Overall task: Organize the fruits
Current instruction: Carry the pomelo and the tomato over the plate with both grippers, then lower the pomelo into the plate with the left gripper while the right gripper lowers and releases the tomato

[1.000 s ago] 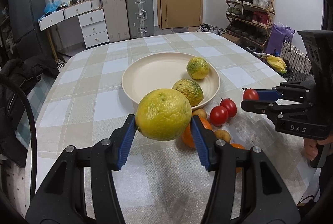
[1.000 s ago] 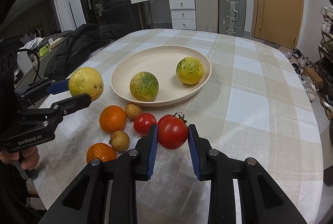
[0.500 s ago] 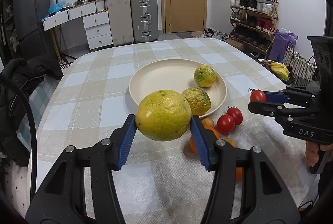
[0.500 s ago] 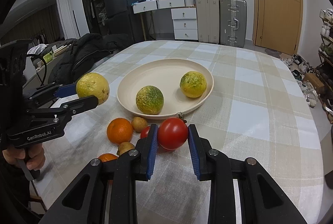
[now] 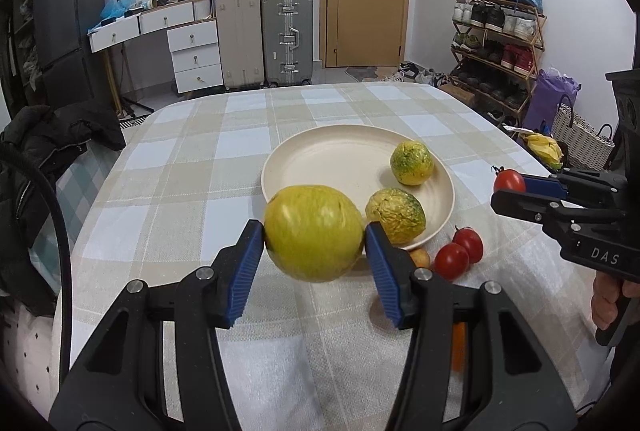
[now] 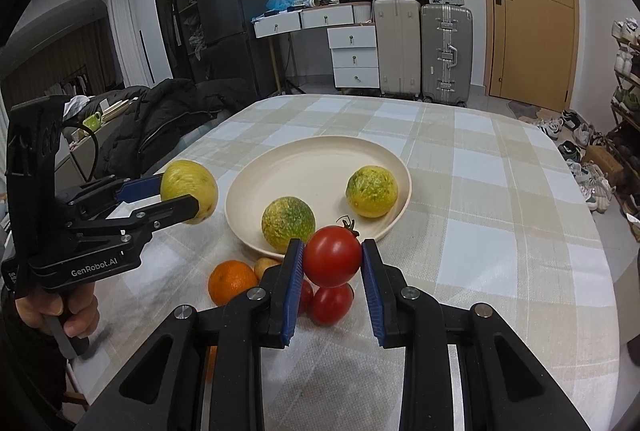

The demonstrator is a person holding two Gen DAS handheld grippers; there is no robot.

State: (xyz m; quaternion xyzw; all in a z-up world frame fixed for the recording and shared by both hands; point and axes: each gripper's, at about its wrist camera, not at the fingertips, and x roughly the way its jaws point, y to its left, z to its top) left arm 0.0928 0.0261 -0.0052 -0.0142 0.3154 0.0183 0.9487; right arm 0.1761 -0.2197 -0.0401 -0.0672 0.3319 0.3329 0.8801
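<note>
My left gripper is shut on a yellow-green citrus fruit and holds it in the air near the left rim of a cream plate; the fruit also shows in the right wrist view. My right gripper is shut on a red tomato, held above the table in front of the plate; it also shows in the left wrist view. Two mottled yellow-green citrus fruits lie on the plate.
On the checked tablecloth before the plate lie two more tomatoes, an orange and a small brown fruit. A black jacket hangs at the table's left. Suitcases and a shoe rack stand behind.
Both grippers have risen and drawn back from the table with their fruit still held. The plate and loose fruit have not moved.
</note>
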